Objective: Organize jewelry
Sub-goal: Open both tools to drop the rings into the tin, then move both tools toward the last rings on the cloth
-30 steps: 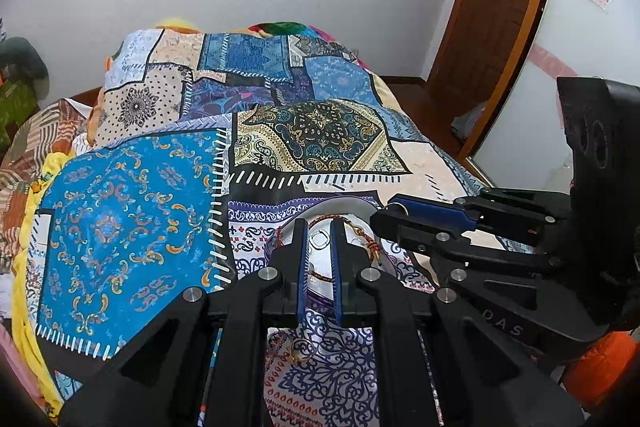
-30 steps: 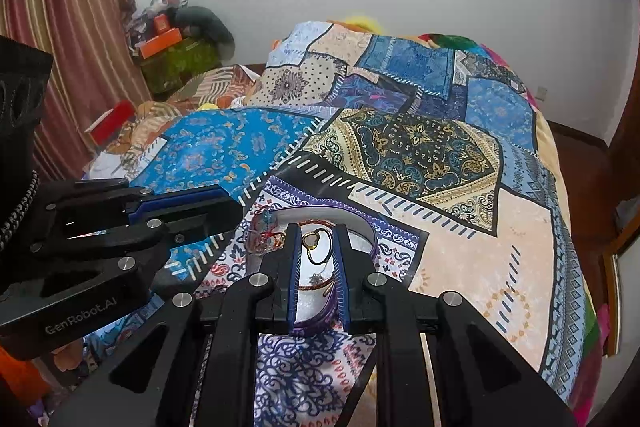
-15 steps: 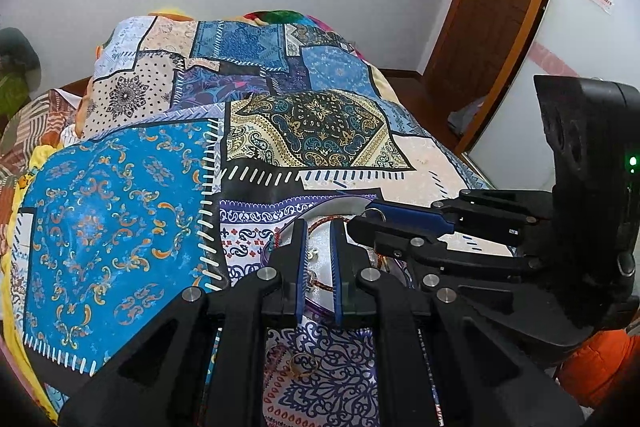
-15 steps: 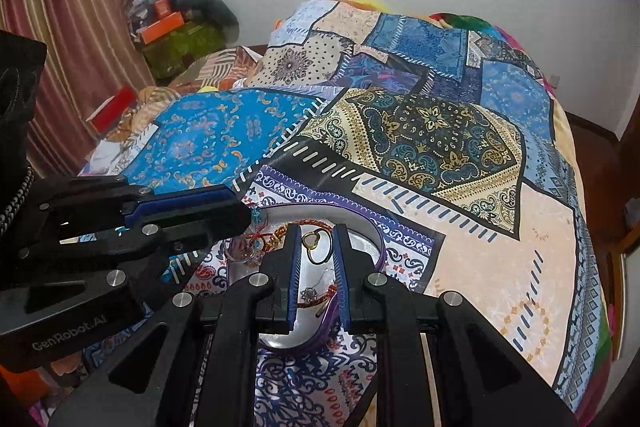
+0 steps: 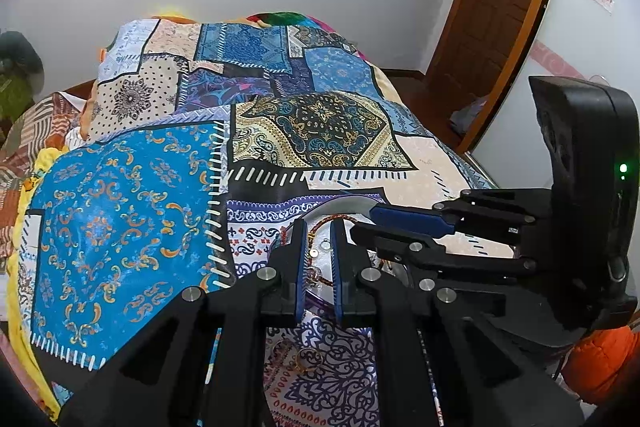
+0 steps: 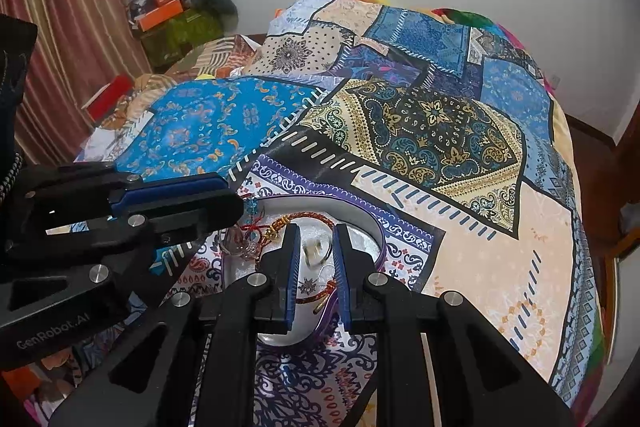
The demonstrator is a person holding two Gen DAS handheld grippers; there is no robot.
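Both grippers have been brought nearer the jewelry dish since the earlier frames, the cameras tipped lower.
On the left, the left gripper [image 5: 319, 259] is seen slightly parted and empty over the white dish [image 6: 362, 223] on the patchwork bedspread [image 5: 120, 227]; the red cord bracelet [image 6: 312, 215] could be snagged and dragged out. To the right, the right gripper [image 6: 316, 259], likewise narrowly parted and empty, is held above a ring [image 6: 318, 251] in the dish, which could be tipped. A gold ring [image 5: 308, 361] lies loose nearer.

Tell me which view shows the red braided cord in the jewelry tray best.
The right wrist view: the red braided cord curves in plain sight across the white jewelry tray, beyond the right gripper. The left wrist view shows only a short arc of it, mostly behind the left gripper.
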